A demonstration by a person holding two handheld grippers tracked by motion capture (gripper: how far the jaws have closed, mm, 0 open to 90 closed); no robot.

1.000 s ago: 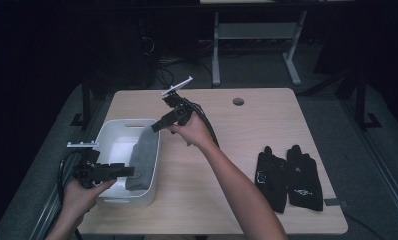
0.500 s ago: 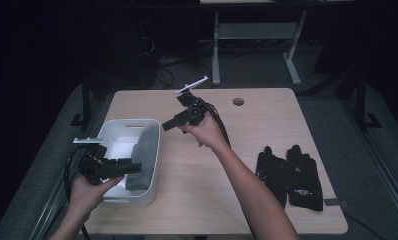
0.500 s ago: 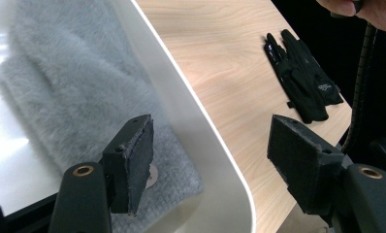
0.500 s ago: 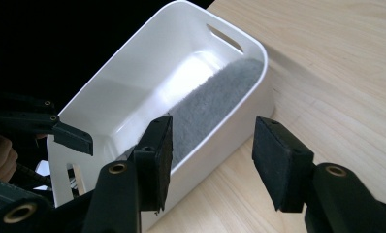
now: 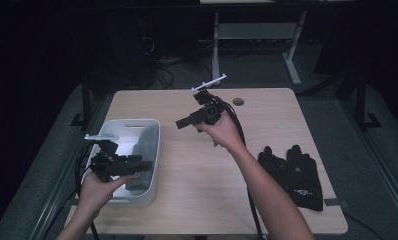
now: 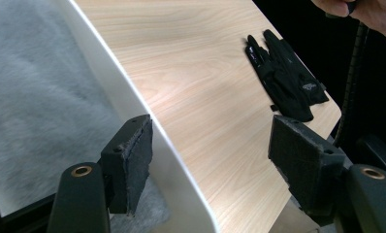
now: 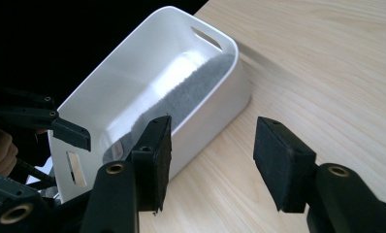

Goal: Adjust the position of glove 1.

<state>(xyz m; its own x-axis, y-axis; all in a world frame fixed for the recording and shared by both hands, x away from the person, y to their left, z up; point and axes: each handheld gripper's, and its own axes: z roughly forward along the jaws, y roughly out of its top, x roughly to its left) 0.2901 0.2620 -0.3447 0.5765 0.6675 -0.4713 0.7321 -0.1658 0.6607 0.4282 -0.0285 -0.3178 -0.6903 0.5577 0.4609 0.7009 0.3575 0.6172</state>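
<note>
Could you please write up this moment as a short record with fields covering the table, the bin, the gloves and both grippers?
surface: wooden table, round hole near its far edge
bin: white bin on the table's left side, slot handles at its ends
bin contents: grey felt-like cloth lying inside
gloves: black gloves flat on the table's right side
left gripper: open, jaws either side of the bin's near wall
right gripper: open, held above the table, facing the bin
</note>
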